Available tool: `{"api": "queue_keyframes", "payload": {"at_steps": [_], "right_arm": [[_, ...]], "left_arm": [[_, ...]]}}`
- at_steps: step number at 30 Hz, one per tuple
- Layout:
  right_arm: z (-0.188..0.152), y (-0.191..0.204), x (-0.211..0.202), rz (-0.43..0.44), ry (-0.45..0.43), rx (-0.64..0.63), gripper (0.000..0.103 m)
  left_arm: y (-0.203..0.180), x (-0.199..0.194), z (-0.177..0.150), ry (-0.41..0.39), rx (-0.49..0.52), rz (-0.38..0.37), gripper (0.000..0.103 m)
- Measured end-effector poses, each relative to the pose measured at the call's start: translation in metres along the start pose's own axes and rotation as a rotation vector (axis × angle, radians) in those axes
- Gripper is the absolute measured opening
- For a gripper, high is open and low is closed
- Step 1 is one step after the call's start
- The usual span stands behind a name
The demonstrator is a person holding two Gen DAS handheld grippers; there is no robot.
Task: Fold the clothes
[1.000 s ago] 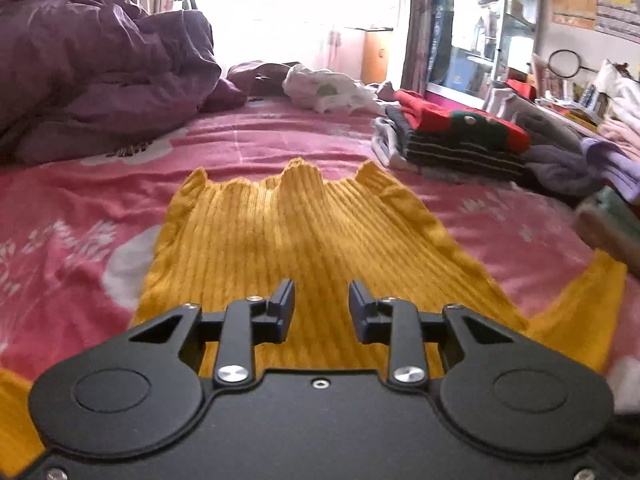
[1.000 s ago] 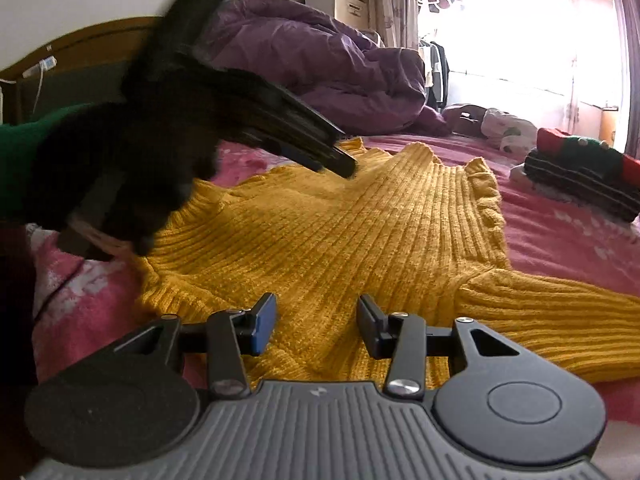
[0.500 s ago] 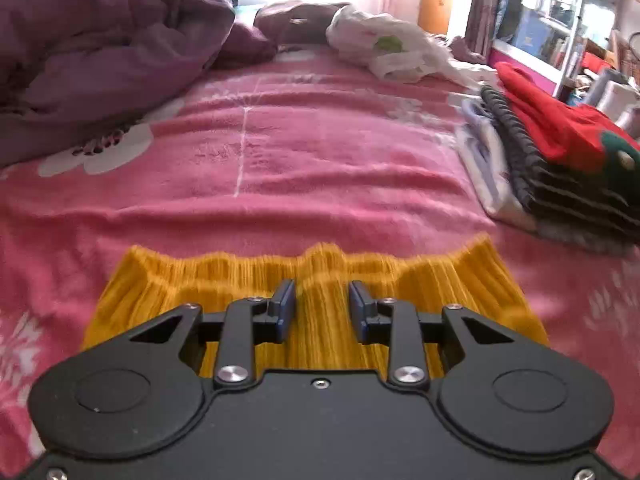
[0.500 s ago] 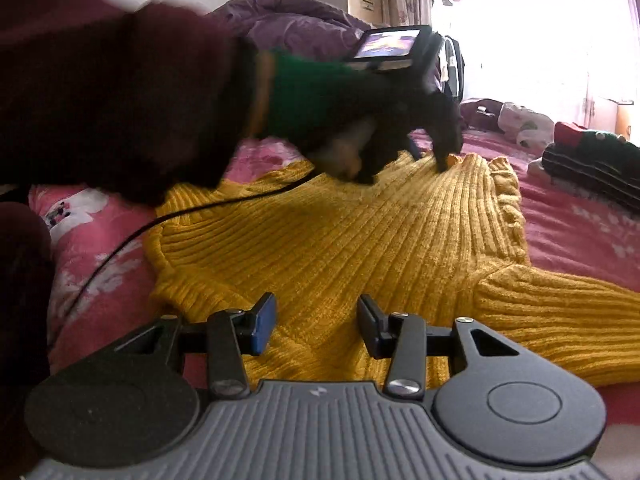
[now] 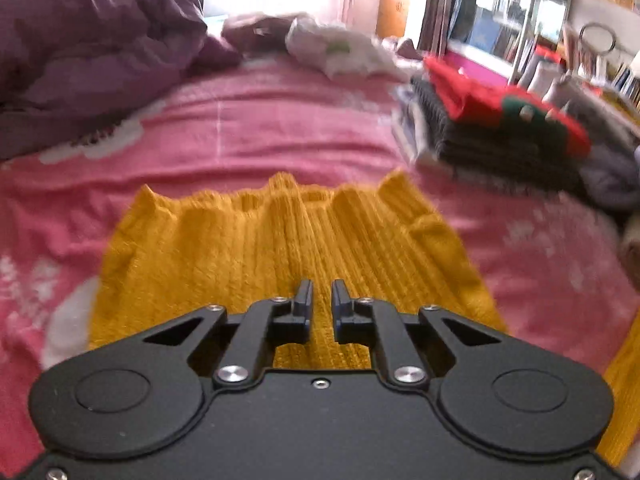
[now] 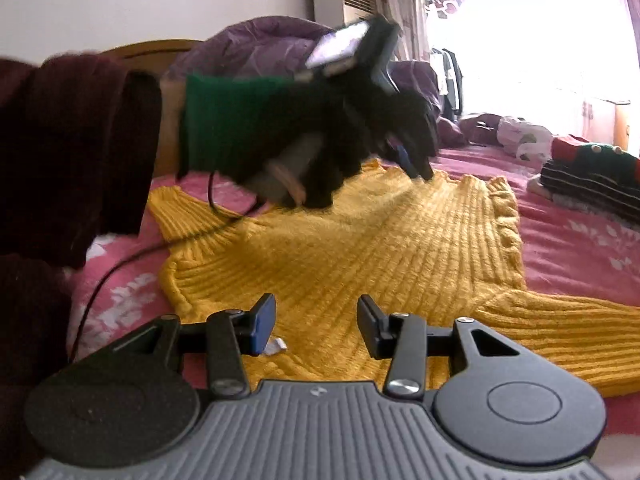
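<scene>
Sweater [image 6: 360, 260], mustard yellow and ribbed, lies spread flat on the pink flowered bedsheet [image 5: 280, 120], and both my grippers hang over it. My left gripper [image 5: 321, 300] has its jaws drawn close with only a narrow slit between them, and nothing is pinched there; the knit shows through the gap. From that side the ruffled hem [image 5: 288, 196] runs across ahead of the tips, rising in small peaks. My right gripper [image 6: 316, 324] sits near the opposite end with its jaws spread wide and nothing between them. A small white tag [image 6: 276, 345] shows just beside its left finger. One sleeve [image 6: 568, 336] stretches out to the right along the sheet.

In the right wrist view my left hand [image 6: 320, 152], in a black glove with a green cuff, carries its gripper low over the far part of the sweater; the picture is blurred there, so I cannot tell whether the tips touch the knit. A black cable [image 6: 224, 216] trails from it across the sweater and sheet.

Beyond the sweater a purple quilt [image 5: 88, 48] is heaped on the left, and a stack of folded clothes [image 5: 500, 136] with a red and green piece on top sits to the right.
</scene>
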State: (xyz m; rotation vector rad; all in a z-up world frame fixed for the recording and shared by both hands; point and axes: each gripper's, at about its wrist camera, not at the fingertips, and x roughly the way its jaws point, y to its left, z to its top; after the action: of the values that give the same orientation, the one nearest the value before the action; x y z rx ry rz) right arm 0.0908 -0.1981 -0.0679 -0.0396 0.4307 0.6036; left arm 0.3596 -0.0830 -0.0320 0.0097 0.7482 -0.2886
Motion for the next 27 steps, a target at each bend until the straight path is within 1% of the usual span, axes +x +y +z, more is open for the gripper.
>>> {"api": "queue_keyframes", "payload": {"at_steps": [4,6,8,10,12,14,17,19,20,21,22,25,27], "right_arm": [[0.001,0.002,0.0,0.013,-0.006,-0.006,0.046],[0.0,0.0,0.001,0.007,-0.002,0.001,0.046],[0.001,-0.003,0.003,0.002,0.001,0.013,0.047],[0.002,-0.009,0.003,0.0,0.0,0.04,0.047],[0.004,-0.023,0.0,0.0,-0.019,0.106,0.048],[0.006,-0.04,-0.003,-0.01,-0.038,0.182,0.049],[0.007,-0.071,-0.01,-0.028,-0.071,0.315,0.049],[0.006,-0.092,-0.013,-0.034,-0.086,0.417,0.049],[0.005,-0.101,-0.015,-0.036,-0.09,0.46,0.049],[0.003,-0.109,-0.016,-0.039,-0.095,0.496,0.049],[0.002,-0.117,-0.017,-0.044,-0.097,0.53,0.049],[-0.004,-0.133,-0.013,-0.057,-0.078,0.636,0.051],[-0.005,-0.141,-0.007,-0.056,-0.064,0.695,0.051]], "left_arm": [[0.008,0.046,0.019,0.034,-0.061,0.038,0.004],[0.011,0.057,0.038,0.03,-0.086,0.058,0.003],[0.019,0.053,0.049,-0.002,-0.146,0.023,0.003],[0.028,0.043,0.056,-0.03,-0.198,-0.019,0.008],[0.038,0.02,0.053,-0.073,-0.179,-0.011,0.009],[0.056,-0.004,0.043,-0.098,-0.178,-0.004,0.009],[0.089,-0.03,0.024,-0.109,-0.208,0.012,0.009],[0.11,-0.04,0.011,-0.11,-0.246,-0.016,0.024],[0.117,-0.044,0.004,-0.119,-0.265,-0.029,0.044],[0.125,-0.046,-0.002,-0.133,-0.284,-0.043,0.048],[0.132,-0.048,-0.009,-0.148,-0.303,-0.057,0.048],[0.15,-0.043,-0.022,-0.149,-0.358,-0.115,0.048],[0.163,-0.035,-0.017,-0.127,-0.393,-0.095,0.048]]}}
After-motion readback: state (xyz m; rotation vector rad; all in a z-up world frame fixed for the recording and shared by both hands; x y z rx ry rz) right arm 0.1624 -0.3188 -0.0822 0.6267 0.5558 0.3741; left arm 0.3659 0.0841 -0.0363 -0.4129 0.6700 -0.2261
